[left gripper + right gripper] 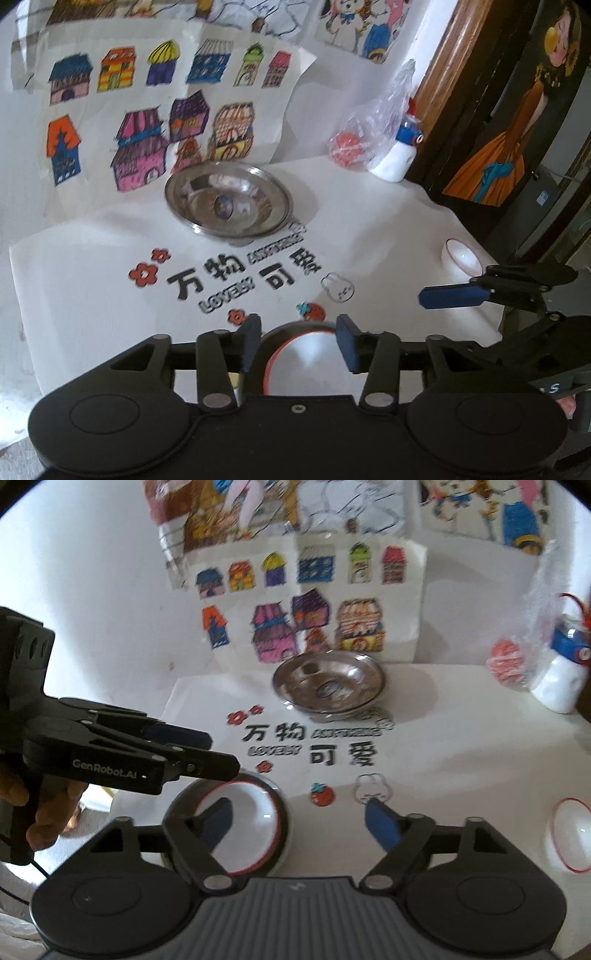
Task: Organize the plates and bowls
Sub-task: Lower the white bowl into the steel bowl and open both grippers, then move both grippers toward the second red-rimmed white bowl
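My left gripper (298,341) is hanging low over the near edge of the table (388,206) with its fingers spread apart, holding nothing. Just beyond the fingertips, at twelve o'clock, a white bowl with a red rim (303,360) is sitting inside a metal plate (269,338); whether the pads are touching the bowl I cannot tell. From the right wrist camera the same gripper (221,755) is reaching in from nine o'clock, its tips just over the far-left rim of that bowl (243,823).

My right gripper (299,821) is also spread wide and empty, hovering just beside the stacked bowl and plate, with its left finger (218,819) showing in front of the bowl. In the left wrist view its blue pad (452,295) is showing at three o'clock.

Farther out at twelve o'clock, a stainless steel basin (229,201) is sitting upright near the wall, just beyond the printed lettering (243,277) on the white tablecloth (74,266). A second small red-rimmed bowl (461,260) is standing apart at two o'clock, close to the table's right edge. At one o'clock a clear plastic bag (380,122) with something red inside is leaning beside a white bottle (397,160). Children's drawings of coloured houses (155,110) are covering the wall behind.
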The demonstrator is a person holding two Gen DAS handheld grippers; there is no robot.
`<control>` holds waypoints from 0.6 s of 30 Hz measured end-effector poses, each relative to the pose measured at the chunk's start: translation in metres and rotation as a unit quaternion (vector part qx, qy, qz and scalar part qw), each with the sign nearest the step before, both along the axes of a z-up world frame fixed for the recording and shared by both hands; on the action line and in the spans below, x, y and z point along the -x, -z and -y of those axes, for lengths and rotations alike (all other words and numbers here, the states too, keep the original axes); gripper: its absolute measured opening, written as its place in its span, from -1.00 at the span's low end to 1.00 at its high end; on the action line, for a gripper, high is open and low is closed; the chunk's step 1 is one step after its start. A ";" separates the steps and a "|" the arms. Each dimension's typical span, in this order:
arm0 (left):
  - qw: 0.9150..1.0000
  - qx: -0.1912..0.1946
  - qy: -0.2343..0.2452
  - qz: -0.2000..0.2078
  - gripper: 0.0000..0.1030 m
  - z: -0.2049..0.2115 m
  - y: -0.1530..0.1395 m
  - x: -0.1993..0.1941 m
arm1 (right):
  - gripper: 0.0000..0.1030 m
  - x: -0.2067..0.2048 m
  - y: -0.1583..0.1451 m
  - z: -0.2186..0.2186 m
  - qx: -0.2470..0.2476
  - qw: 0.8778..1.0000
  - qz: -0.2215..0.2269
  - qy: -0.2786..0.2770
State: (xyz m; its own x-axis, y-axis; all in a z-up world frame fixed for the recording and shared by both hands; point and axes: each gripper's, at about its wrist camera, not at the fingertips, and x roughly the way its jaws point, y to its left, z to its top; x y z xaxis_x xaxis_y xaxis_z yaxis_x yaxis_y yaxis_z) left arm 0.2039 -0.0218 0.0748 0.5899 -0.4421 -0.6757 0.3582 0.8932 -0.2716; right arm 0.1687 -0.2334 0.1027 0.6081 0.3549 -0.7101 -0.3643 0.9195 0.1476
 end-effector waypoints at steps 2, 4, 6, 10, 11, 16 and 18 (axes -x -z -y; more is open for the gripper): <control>1.000 0.002 -0.002 0.009 0.13 0.008 -0.004 0.001 | 0.82 0.003 -0.002 0.012 0.008 1.000 0.007 0.012; 1.000 0.002 -0.004 0.014 0.26 0.018 -0.006 0.002 | 0.91 0.007 -0.003 0.027 0.013 1.000 0.015 0.024; 1.000 0.003 0.000 0.017 0.30 0.028 -0.009 0.002 | 0.94 0.012 -0.005 0.044 0.011 0.999 0.023 0.038; 1.000 0.005 0.002 0.024 0.57 0.052 -0.012 -0.001 | 0.99 0.018 -0.007 0.086 0.007 0.995 0.042 0.093; 1.000 0.005 0.003 0.027 0.59 0.059 -0.013 -0.001 | 0.99 0.019 -0.006 0.096 0.007 0.993 0.044 0.113; 1.000 0.012 0.007 0.018 0.86 0.099 -0.013 -0.008 | 0.99 0.025 -0.003 0.147 0.009 0.979 0.048 0.197; 1.000 0.016 0.011 0.012 0.92 0.118 -0.012 -0.012 | 0.99 0.024 0.001 0.166 0.005 0.974 0.044 0.221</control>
